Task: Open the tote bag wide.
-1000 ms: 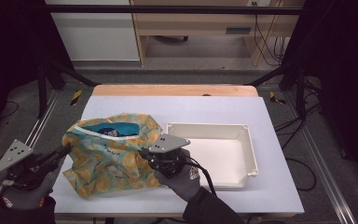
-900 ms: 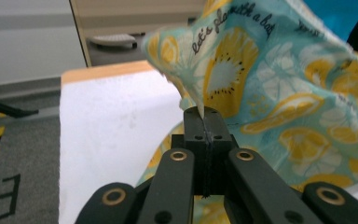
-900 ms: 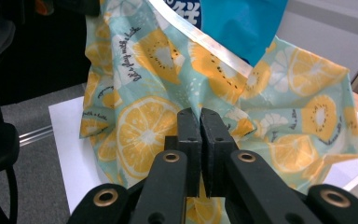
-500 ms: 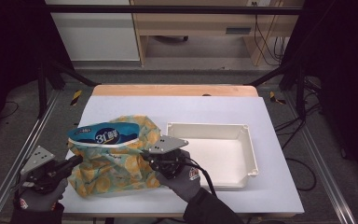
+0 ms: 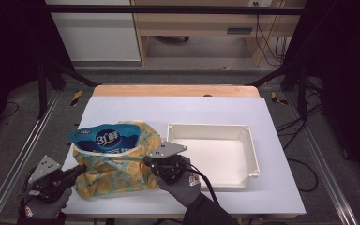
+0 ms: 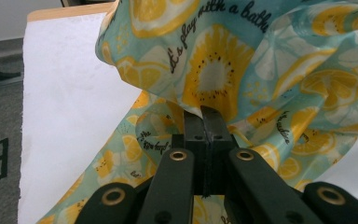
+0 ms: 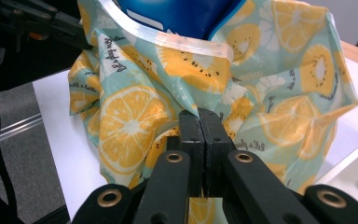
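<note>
A teal cloth bag [image 5: 117, 176] printed with lemon slices stands bunched on the white table, left of centre. A blue snack packet [image 5: 104, 137] sticks out of its open top. My left gripper [image 5: 80, 168] is shut on the bag's lower left fabric. My right gripper [image 5: 146, 161] is shut on the bag's right side. In the left gripper view the shut jaw tips [image 6: 201, 112] pinch a fold of the bag [image 6: 223, 70]. In the right gripper view the jaw tips [image 7: 199, 114] pinch the bag [image 7: 130, 121] below the packet [image 7: 182, 14].
An empty white tray [image 5: 251, 154] lies right of the bag, close beside my right hand. The table top [image 5: 178, 110] ends in a wooden strip at the far edge. Metal rails run along both sides of the table.
The blue packet has come up out of the bag's mouth. My left gripper has moved right toward the bag's base, and the bag has bunched lower. The right gripper has hardly moved.
</note>
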